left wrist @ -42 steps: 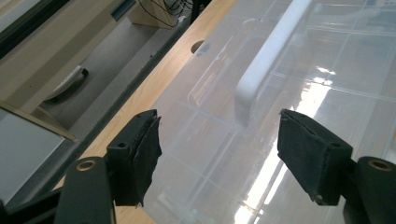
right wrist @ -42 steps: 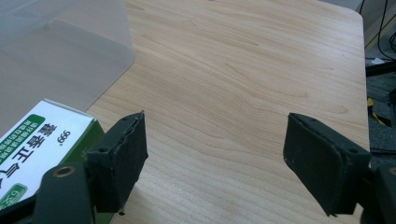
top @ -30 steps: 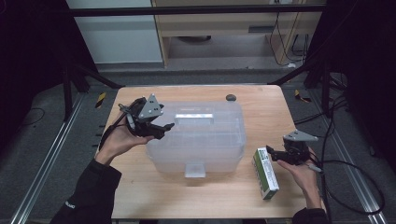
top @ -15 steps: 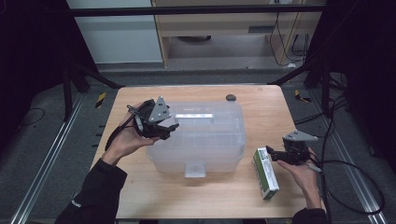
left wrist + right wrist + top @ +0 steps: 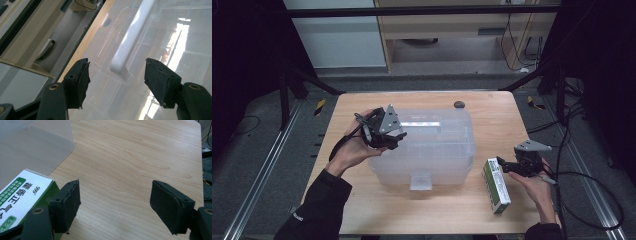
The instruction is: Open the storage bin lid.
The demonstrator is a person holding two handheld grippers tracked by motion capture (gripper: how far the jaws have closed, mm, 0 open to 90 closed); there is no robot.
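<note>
A translucent plastic storage box (image 5: 437, 150) with a closed lid stands in the middle of the wooden table (image 5: 452, 210). A white handle (image 5: 422, 124) (image 5: 132, 37) runs along the lid top. My left gripper (image 5: 393, 139) (image 5: 116, 67) hovers over the lid's left end. It is open and its jaws have just been closing a little; the near end of the handle lies between them, untouched. A green and white carton (image 5: 496, 185) (image 5: 17, 195) lies flat to the right of the box. My right gripper (image 5: 504, 166) (image 5: 116, 192) stands open beside the carton, with bare wood between its jaws.
A small dark round object (image 5: 459, 104) (image 5: 107, 22) sits near the table's far edge behind the box. A white latch (image 5: 421, 181) hangs on the box's front wall. Cables (image 5: 582, 175) trail off the table's right side.
My left gripper has shifted a little to the right, farther over the lid towards the handle. The right gripper and the carton have stayed where they were.
</note>
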